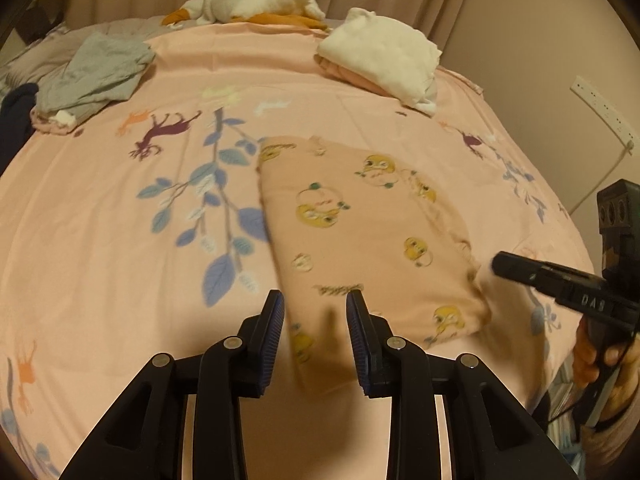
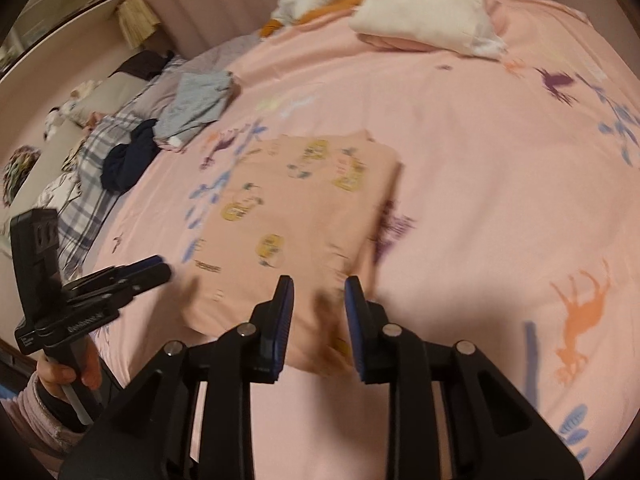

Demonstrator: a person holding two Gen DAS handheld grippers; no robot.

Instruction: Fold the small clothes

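Observation:
A folded peach garment with yellow cartoon prints (image 1: 360, 232) lies flat on the pink bedspread; it also shows in the right wrist view (image 2: 296, 216). My left gripper (image 1: 316, 308) is open and empty, its fingers just above the garment's near edge. My right gripper (image 2: 318, 292) is open and empty above the garment's near right corner. The right gripper shows in the left wrist view (image 1: 504, 266) beside the garment's right edge. The left gripper shows in the right wrist view (image 2: 160, 270) by the garment's left edge.
A stack of folded white and pink clothes (image 1: 384, 56) sits at the far right of the bed (image 1: 120, 208). A grey garment (image 1: 96, 72) and a dark one (image 2: 128, 156) lie at the far left. A white and orange pile (image 1: 256, 4) lies at the back.

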